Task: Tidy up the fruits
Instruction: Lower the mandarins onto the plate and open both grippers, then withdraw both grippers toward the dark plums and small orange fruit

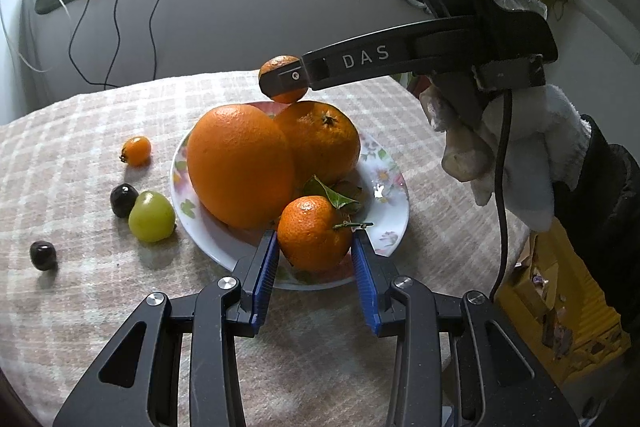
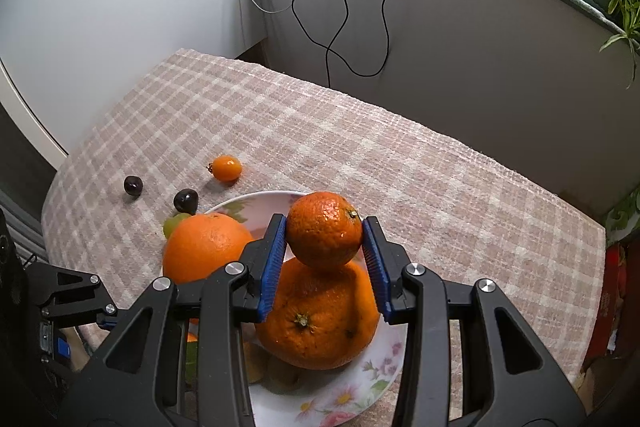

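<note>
Both grippers loaded. Left gripper (image 1: 314, 247) is clamped on a leafy mandarin (image 1: 312, 233), low over the near rim of the plate (image 1: 390, 195). Right gripper (image 2: 325, 239) pinches a smaller mandarin (image 2: 324, 229), sitting just above the medium orange (image 2: 318, 315), touching or nearly so; I can't tell which.

My read: I'm placing both onto the pile. Plan:
- Don't drop on a crown. Round on round rolls off. Aim for the hollows between fruit or bare plate.
- Left: set it in the gap by the big orange (image 1: 240, 167), let it rest, then ease the jaws apart.
- Right: shift off the top of the orange to the free rim side before letting go.
- Release one at a time so a nudge doesn't topple the other.

Surfaces: mandarins have pebbly skin with some give, and the ribbed blue pads bite well. Plate is glossy with a floral print, shallow, so slippery. The woven checked cloth (image 2: 360, 131) damps rolling.

Still loose on the cloth: kumquat (image 1: 137, 150), green grape (image 1: 152, 216), two dark berries (image 1: 123, 200).
</note>
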Tool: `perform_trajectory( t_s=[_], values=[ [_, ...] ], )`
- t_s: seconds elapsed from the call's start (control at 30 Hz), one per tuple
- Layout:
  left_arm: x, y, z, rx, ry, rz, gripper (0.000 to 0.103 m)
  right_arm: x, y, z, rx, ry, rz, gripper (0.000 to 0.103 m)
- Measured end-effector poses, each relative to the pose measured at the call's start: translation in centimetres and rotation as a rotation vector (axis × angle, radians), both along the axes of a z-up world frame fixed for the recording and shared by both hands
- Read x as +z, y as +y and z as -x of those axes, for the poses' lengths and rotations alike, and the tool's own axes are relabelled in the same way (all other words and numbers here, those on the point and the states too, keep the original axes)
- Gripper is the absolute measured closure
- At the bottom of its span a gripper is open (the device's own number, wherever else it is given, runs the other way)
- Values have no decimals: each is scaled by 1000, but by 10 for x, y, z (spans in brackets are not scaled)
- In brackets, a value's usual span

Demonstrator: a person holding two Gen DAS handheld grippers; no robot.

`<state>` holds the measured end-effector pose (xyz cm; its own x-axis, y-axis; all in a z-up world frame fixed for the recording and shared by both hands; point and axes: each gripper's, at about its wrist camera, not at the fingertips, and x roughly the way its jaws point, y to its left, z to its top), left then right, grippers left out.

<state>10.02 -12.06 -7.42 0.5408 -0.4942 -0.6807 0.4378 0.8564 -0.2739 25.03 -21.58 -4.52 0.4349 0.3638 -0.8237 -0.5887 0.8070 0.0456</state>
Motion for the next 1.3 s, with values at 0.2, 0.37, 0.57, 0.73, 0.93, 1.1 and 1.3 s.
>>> perform_trajectory(
  t_s=[0.2,0.37,0.57,0.73,0.93,1.1,1.3],
  values=[
    [-6,-7,-3,0,3,-11,67,-4,3,-1,4,-3,15,63],
    [-7,-10,-3,0,-2,-20,67,-10,7,-1,10,-4,31,63],
    [-7,-13,-3,-7,-6,-31,67,-12,10,-2,20,-4,42,63],
    [-5,-16,-3,-9,-4,-31,63,-9,10,1,21,-21,36,46],
    [-5,-13,-3,0,-7,-25,58,-3,11,2,25,-33,36,43],
    [-5,-10,-3,1,-6,-25,58,0,12,5,25,-42,41,36],
    [-3,-6,0,5,-9,-24,58,3,11,6,26,-46,39,31]
  ],
)
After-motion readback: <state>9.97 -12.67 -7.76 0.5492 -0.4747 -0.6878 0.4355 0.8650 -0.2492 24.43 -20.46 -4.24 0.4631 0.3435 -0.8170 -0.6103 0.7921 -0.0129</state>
